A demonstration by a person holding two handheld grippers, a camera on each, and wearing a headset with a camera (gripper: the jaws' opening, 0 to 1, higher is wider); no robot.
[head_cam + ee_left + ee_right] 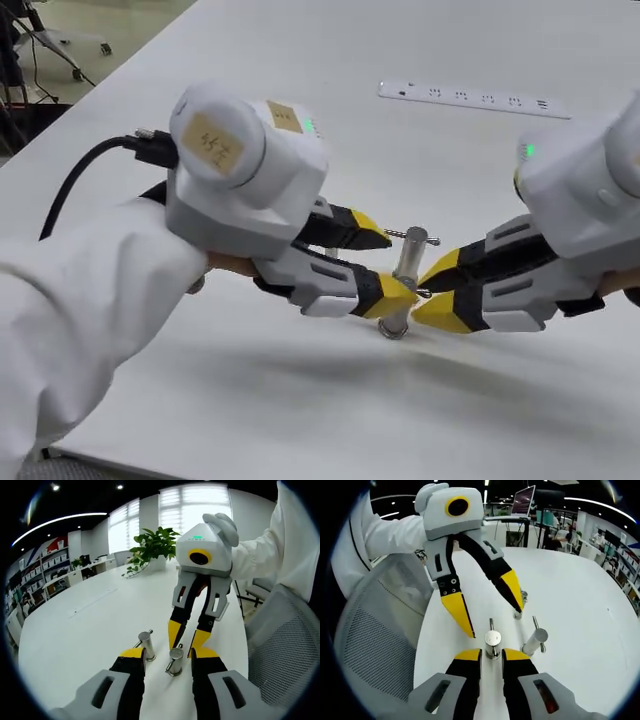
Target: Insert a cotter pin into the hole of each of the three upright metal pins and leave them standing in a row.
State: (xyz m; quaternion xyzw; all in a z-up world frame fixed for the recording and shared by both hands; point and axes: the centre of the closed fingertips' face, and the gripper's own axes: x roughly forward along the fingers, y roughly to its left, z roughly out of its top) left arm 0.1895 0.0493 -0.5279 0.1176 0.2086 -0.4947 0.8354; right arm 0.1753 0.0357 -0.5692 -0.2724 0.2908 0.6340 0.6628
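upright on the white table (300, 400): metal pin (406, 275), both grippers at it. left gripper (167, 655) astride the metal pin, fingers wide apart, gripping nothing, one yellow tip close against its foot. right gripper (492, 656) opposite, fingers nearly together at the metal pin; pinching the thin cotter pin (491, 625) or not, cannot tell. just beyond the metal pin, second pin (536, 639), another cotter pin (535, 622) through it.

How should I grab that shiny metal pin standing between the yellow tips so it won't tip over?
Pinch the metal pin around the middle of its smooth round shaft, coming in level from the side. It stands upright, so a sideways squeeze should keep it that way. Stay below the cotter pin poking through its top, and above its wider foot.
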